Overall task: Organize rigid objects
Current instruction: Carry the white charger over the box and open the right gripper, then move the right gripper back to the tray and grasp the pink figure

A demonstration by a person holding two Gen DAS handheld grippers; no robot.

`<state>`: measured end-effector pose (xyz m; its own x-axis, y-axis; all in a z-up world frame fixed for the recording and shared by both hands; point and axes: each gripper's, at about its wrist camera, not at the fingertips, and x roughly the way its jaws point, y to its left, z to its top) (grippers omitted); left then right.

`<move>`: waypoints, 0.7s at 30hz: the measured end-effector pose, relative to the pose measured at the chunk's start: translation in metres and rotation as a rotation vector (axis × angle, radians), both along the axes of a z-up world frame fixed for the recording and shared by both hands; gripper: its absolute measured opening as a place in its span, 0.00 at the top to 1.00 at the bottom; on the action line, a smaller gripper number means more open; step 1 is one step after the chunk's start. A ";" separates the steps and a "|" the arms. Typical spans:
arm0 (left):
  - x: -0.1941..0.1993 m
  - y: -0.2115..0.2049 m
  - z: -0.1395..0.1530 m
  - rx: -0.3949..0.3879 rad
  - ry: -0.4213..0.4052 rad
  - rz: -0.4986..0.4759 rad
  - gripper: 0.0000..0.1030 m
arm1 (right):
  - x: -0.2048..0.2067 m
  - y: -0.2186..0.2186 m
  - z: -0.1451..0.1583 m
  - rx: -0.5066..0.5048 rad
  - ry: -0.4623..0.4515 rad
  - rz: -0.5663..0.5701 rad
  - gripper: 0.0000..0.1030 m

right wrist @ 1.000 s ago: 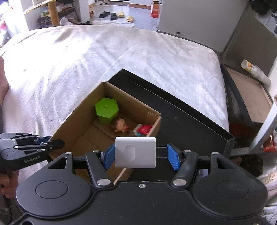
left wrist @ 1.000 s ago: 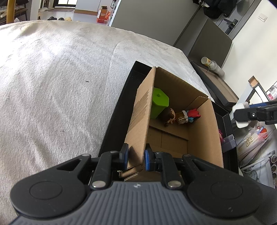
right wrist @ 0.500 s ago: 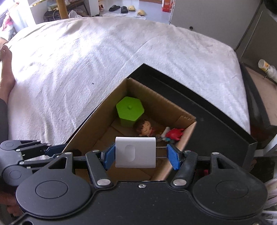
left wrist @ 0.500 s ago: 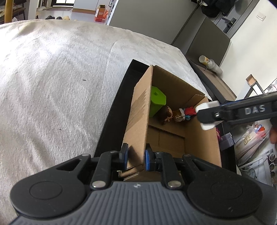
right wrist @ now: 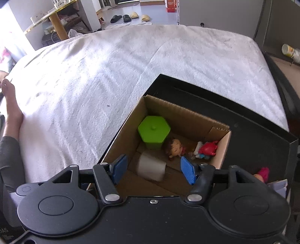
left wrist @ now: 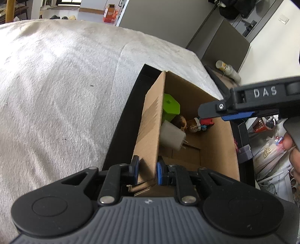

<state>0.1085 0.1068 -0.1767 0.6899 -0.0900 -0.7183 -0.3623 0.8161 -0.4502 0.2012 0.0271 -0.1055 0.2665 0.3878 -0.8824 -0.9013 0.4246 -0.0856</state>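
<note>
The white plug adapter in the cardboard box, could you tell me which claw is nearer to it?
Right. The right claw hangs open directly above the white plug adapter, while the left claw grips the cardboard box wall at its near corner.

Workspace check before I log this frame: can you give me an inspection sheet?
Surface: white blanket with a black tray on it.
Job's things: cardboard box in the tray holds a green container, a doll, a red toy and a white plug on its side.
Clutter: pink toy in the tray, outside the box.
Grippers: left gripper clamps the box wall; right gripper open above the box.
Cables: nothing seen.
Surroundings: slippers on the floor, wooden table leg.
</note>
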 end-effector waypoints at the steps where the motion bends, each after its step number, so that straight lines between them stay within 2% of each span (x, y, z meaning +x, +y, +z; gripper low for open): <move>1: 0.000 0.001 0.000 -0.004 -0.001 -0.002 0.83 | 0.000 -0.002 0.001 -0.001 -0.009 0.003 0.39; 10: 0.000 0.000 0.000 0.005 0.000 0.000 0.83 | 0.003 -0.023 0.009 -0.030 -0.056 0.013 0.39; 16: -0.001 0.000 -0.001 0.007 -0.001 0.002 0.83 | 0.013 -0.041 0.022 -0.027 -0.099 -0.001 0.32; 21: 0.000 0.001 -0.002 0.011 0.000 0.004 0.83 | 0.026 -0.058 0.029 -0.022 -0.120 -0.023 0.31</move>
<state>0.1087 0.1073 -0.1785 0.6905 -0.0790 -0.7190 -0.3657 0.8195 -0.4412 0.2272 -0.0313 -0.0762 0.3793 0.3610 -0.8520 -0.8740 0.4420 -0.2018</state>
